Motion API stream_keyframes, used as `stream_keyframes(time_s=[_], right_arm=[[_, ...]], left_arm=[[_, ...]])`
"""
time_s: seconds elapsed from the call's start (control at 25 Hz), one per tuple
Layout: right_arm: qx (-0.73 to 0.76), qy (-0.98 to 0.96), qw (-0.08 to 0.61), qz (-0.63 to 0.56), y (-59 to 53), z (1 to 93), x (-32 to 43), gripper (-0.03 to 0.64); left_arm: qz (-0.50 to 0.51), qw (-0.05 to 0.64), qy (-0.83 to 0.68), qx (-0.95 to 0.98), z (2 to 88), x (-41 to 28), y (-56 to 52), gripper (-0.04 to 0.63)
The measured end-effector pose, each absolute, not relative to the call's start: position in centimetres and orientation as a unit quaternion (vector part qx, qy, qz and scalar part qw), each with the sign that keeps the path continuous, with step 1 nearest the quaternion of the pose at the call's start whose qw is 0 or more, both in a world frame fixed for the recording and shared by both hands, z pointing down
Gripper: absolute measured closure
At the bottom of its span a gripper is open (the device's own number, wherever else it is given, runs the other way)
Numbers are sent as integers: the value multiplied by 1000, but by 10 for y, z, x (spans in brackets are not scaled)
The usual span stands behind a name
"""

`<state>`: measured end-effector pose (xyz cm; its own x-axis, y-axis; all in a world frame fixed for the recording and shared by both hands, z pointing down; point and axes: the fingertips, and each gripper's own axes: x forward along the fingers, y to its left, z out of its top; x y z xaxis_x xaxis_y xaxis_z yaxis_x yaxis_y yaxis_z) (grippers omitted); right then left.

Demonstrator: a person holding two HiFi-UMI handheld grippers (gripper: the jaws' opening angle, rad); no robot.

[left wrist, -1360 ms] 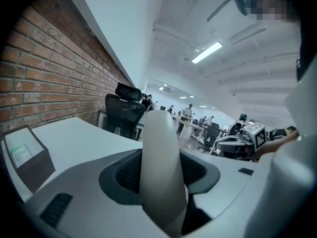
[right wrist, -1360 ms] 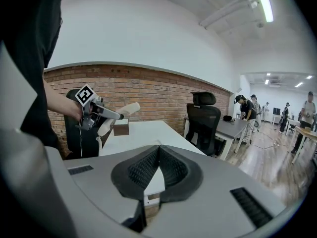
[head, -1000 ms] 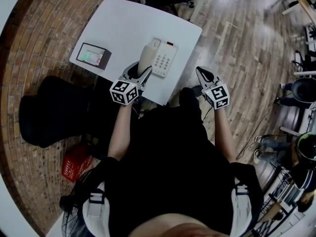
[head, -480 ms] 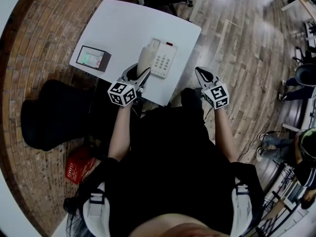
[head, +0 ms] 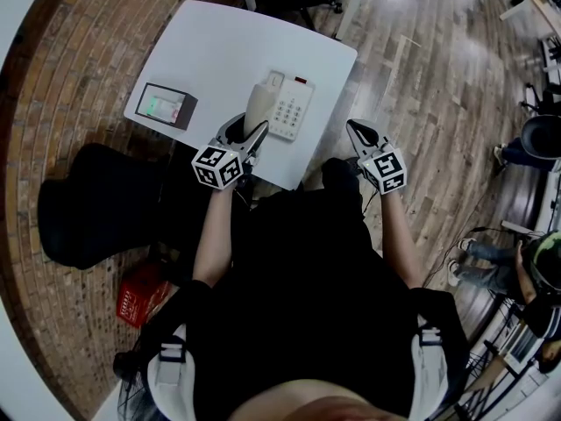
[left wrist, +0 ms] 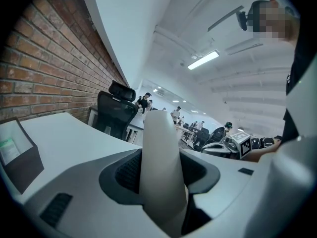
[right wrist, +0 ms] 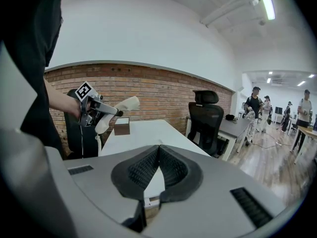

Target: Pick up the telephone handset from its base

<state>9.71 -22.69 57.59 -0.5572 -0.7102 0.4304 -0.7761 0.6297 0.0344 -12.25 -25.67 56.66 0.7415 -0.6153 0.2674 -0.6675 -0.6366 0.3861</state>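
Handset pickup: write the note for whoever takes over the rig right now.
Left claw: shut on the handset, near its end.
Right claw: shut, empty, beside the table.
Handset: tilted up above the table in the right gripper view. The phone base sits near the table's front edge.
Done: grasp made; the lift looks started.
Left: raise the handset fully clear of the base.

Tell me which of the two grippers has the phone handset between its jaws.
The left gripper: its jaws are clamped on the cream handset, which angles upward. The right gripper holds nothing, and its jaws are closed together.
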Motion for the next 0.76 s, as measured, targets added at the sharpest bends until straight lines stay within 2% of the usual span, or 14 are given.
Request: stream_keyframes(time_s=[0.76], right_arm=[[425,-876,211,86,-223,580,98,618]], left_arm=[[70,235,-346,906,574,-118,-258,379]])
